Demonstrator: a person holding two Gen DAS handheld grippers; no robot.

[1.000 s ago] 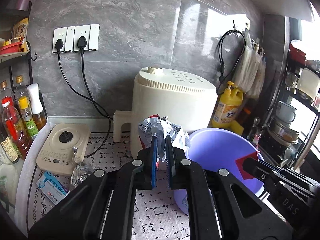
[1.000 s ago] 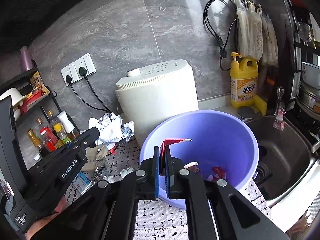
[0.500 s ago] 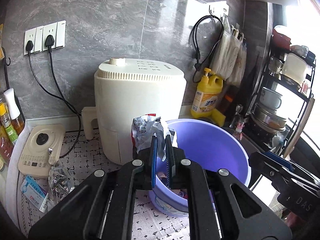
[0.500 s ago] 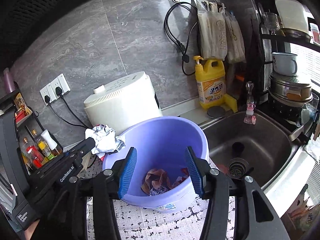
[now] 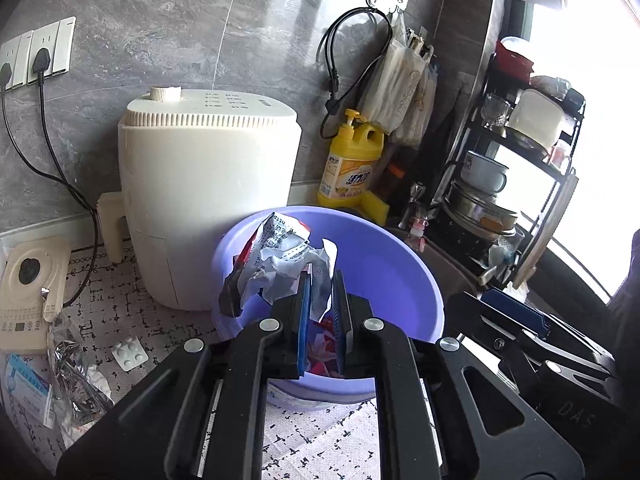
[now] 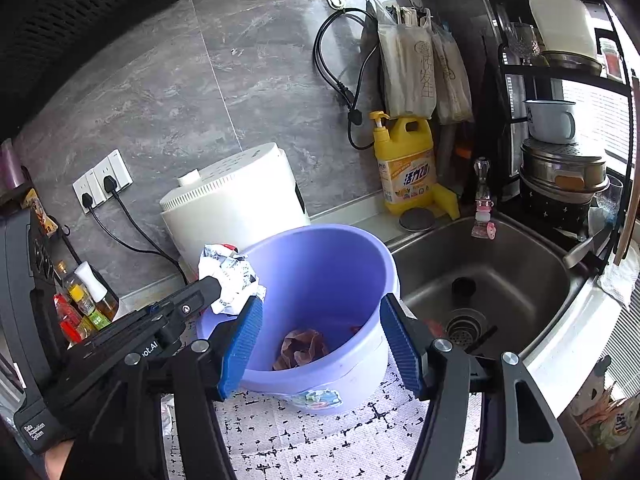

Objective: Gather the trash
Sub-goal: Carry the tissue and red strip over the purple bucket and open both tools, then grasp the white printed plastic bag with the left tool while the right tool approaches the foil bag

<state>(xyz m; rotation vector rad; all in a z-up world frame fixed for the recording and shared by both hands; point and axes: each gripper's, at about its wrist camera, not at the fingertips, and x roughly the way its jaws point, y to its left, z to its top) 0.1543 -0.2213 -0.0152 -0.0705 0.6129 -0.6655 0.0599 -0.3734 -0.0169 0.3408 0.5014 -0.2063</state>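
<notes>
A lilac plastic bucket stands on the patterned counter mat, with crumpled trash at its bottom. My left gripper is shut on a crumpled white printed wrapper and holds it over the bucket's left rim; the wrapper also shows in the right wrist view. My right gripper is open and empty, its blue pads on either side of the bucket on the near side. More trash lies on the mat at left: a pill blister, a foil wrapper and a blue box.
A cream appliance stands behind the bucket against the grey wall. A yellow detergent bottle, a steel sink and a black dish rack are to the right. Oil bottles and a cream device are at left.
My left gripper carried the wrapper rightward to over the bucket. My right gripper opened, dropped its red trash into the bucket and pulled back.
</notes>
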